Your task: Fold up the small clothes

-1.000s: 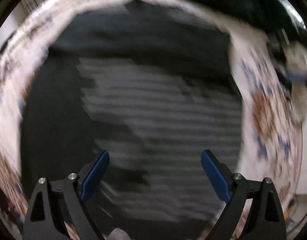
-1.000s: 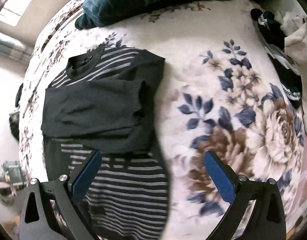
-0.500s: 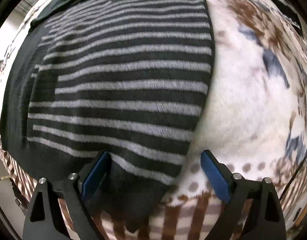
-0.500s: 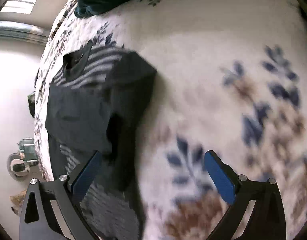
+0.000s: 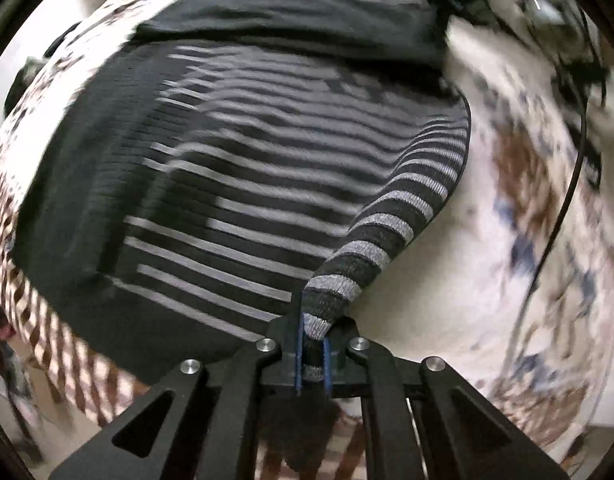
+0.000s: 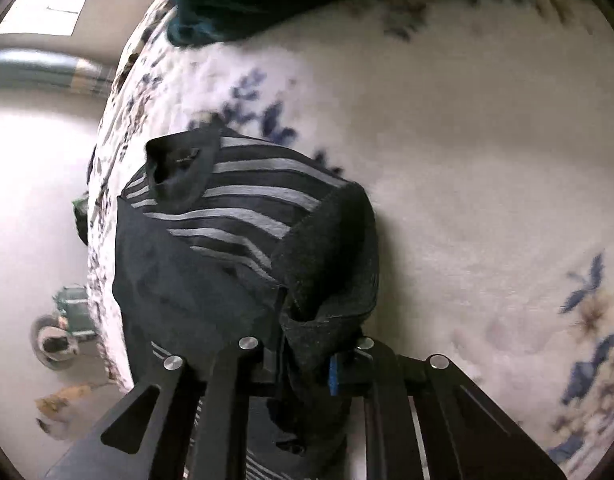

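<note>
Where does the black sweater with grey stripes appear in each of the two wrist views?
Left wrist view: the black knit sweater with grey stripes fills the left and centre; its striped corner is pinched in the left tool.
Right wrist view: it lies left of centre, collar uppermost, a black fold clamped in the right tool.
Shared landmark: the white floral bedspread.

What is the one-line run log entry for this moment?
left gripper: shut on sweater hem corner | right gripper: shut on sweater side | surface: floral blanket
</note>
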